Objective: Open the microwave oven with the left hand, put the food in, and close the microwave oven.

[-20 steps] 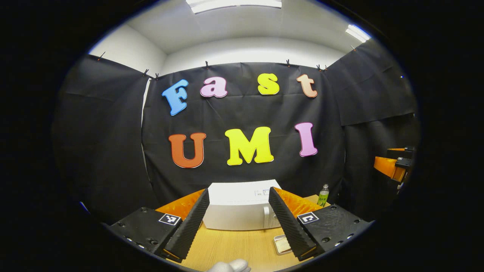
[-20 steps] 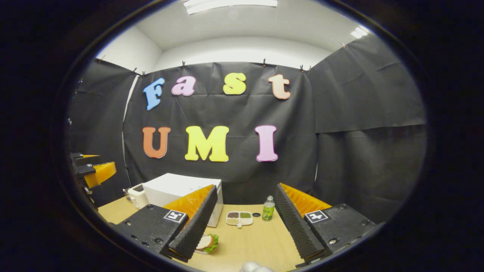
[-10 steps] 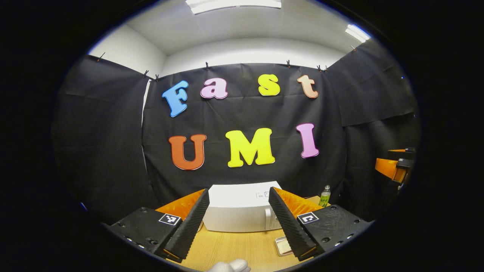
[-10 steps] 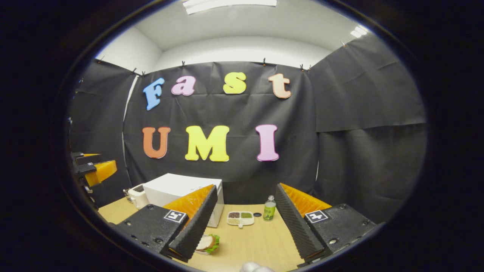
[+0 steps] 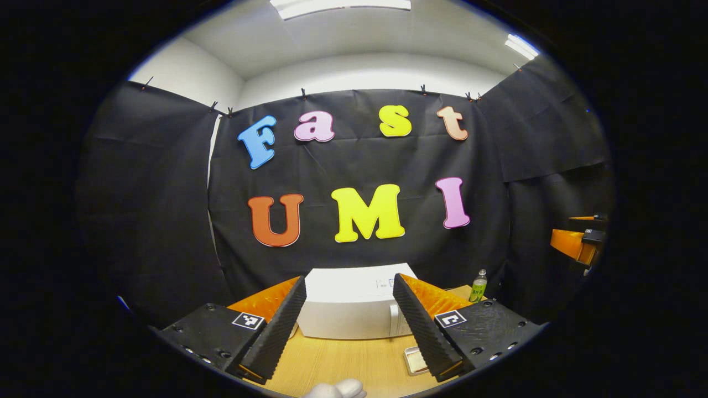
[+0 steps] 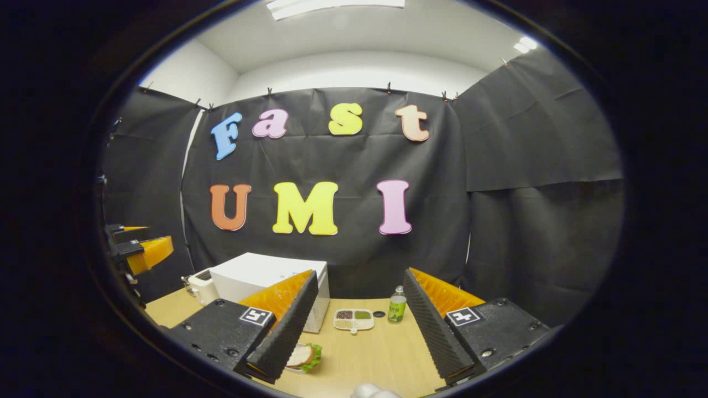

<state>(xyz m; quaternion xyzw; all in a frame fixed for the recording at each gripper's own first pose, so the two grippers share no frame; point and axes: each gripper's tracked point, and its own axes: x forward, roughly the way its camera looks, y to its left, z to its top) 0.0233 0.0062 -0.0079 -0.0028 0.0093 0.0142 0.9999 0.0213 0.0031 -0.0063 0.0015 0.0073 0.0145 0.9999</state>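
Currently nothing is done; left gripper (image 5: 348, 320) is hovering released, empty, microwave (image 5: 348, 304) sitting closed straight ahead on worktop (image 5: 343, 362); right gripper (image 6: 359, 326) is hanging released, sandwich (image 6: 303, 356) lying just below its left finger; opening, loading, closing are all pending.

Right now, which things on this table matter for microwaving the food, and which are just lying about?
For the job: white box-shaped microwave oven; sandwich with lettuce; open left gripper.

Lying about: green-labelled plastic bottle; white divided tray; white toaster.
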